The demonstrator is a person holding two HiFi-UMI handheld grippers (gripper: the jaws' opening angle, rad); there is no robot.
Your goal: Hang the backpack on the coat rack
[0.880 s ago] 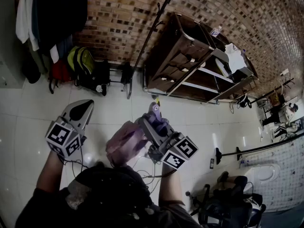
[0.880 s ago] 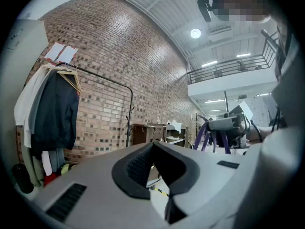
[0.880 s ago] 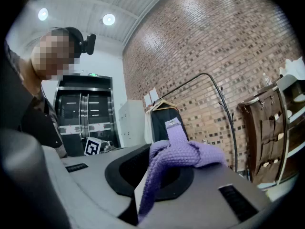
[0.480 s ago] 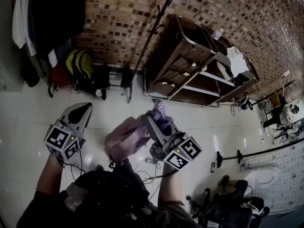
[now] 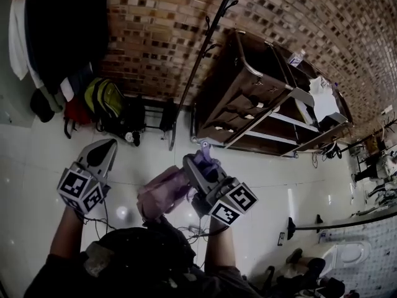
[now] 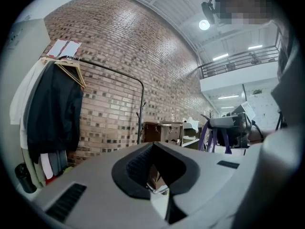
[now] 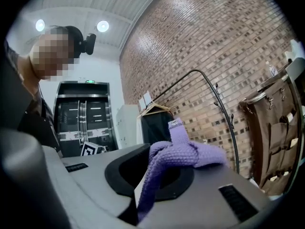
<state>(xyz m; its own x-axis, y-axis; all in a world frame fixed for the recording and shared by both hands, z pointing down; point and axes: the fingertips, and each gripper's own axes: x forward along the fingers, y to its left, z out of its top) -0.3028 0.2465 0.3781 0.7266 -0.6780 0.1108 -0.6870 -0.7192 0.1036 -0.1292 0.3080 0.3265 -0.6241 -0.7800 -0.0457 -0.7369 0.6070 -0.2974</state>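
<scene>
— While the right claw (image 5: 205, 151) is closed, what has it got?
— It has the purple woven strap (image 7: 183, 152) of the pinkish backpack (image 5: 160, 191). Its jaws are pressed together on the strap, which bunches up over the top of them. The bag's body hangs just behind that claw and to its left, between the two claws.
— And the left claw (image 5: 107, 146)?
— Its jaws are together with nothing between them. It sits to the left of the bag and is not touching it.
— Where's the coat rack (image 5: 200, 58)?
— It's ahead of both claws and well apart from them. It's a thin black pole with small hooks, standing against the brick wall (image 5: 155, 30), roughly in line with the right claw's tip.
— What else is around?
— Far ahead and to the left of the left claw, a black coat (image 5: 68, 23) hangs on a clothes rail. A yellow-green backpack (image 5: 104, 98) sits on the floor (image 5: 37, 148) below it. Ahead of the right claw and to its right, just past the pole, there's a brown wooden shelf unit (image 5: 260, 98).
</scene>
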